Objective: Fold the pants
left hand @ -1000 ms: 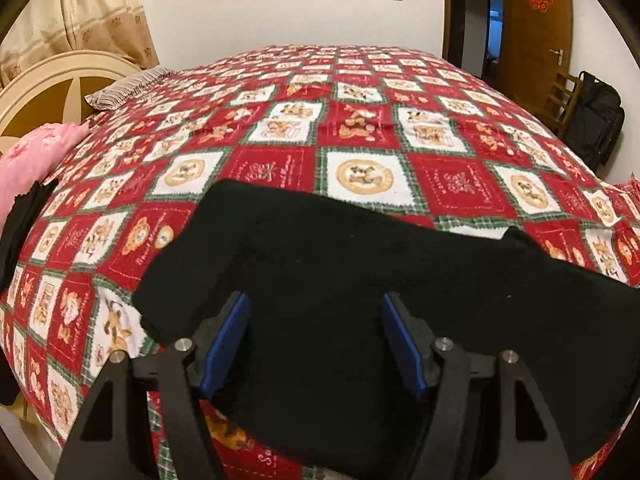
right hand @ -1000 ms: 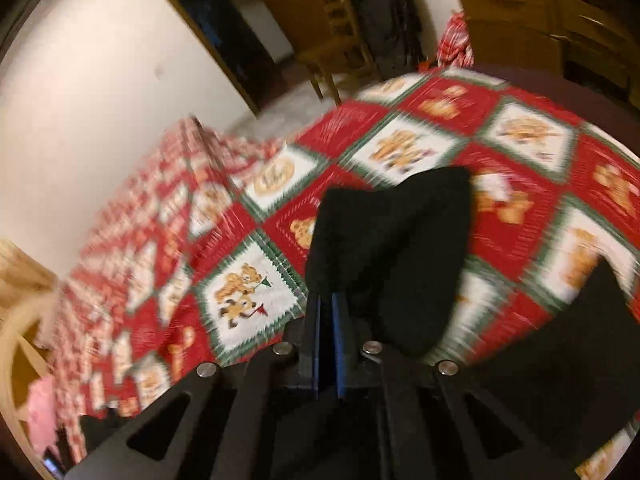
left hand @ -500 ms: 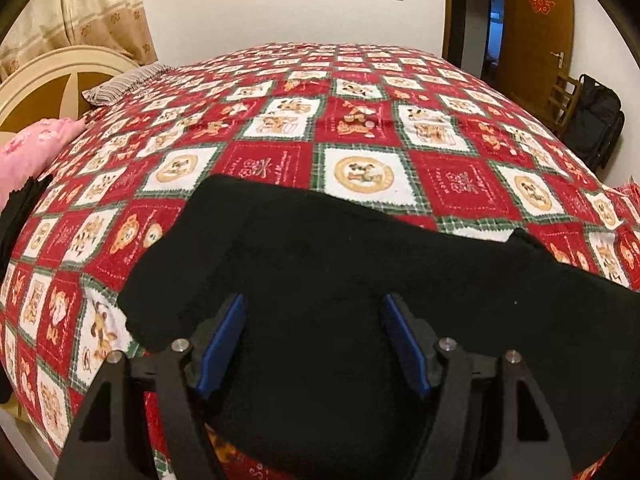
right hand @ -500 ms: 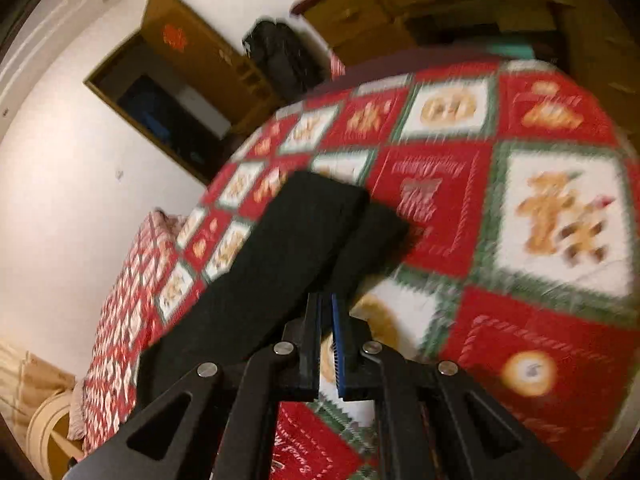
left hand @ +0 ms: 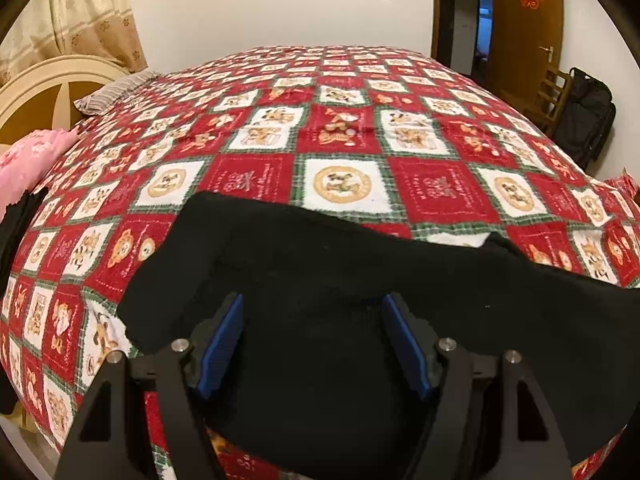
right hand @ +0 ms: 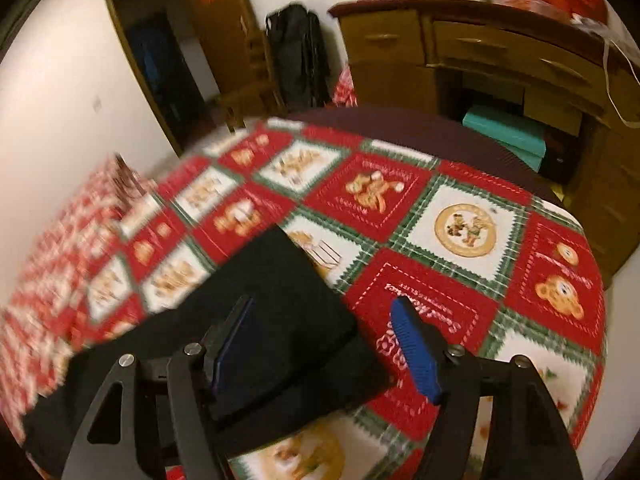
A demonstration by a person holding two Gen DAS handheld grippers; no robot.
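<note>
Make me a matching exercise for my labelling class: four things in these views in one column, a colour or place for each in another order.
Things:
1. pants
2. pillow
3. backpack
4. box

Descriptions:
A. teal, under the wooden desk
B. pink, by the headboard
C. black, flat on the quilt
D. black, beside the door

Pairs: 1-C, 2-B, 3-D, 4-A

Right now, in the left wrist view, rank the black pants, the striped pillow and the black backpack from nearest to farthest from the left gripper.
1. Black pants: directly under the open left gripper.
2. Striped pillow: far left, by the headboard.
3. Black backpack: far right, off the bed; too close to the pillow to rank firmly.
</note>
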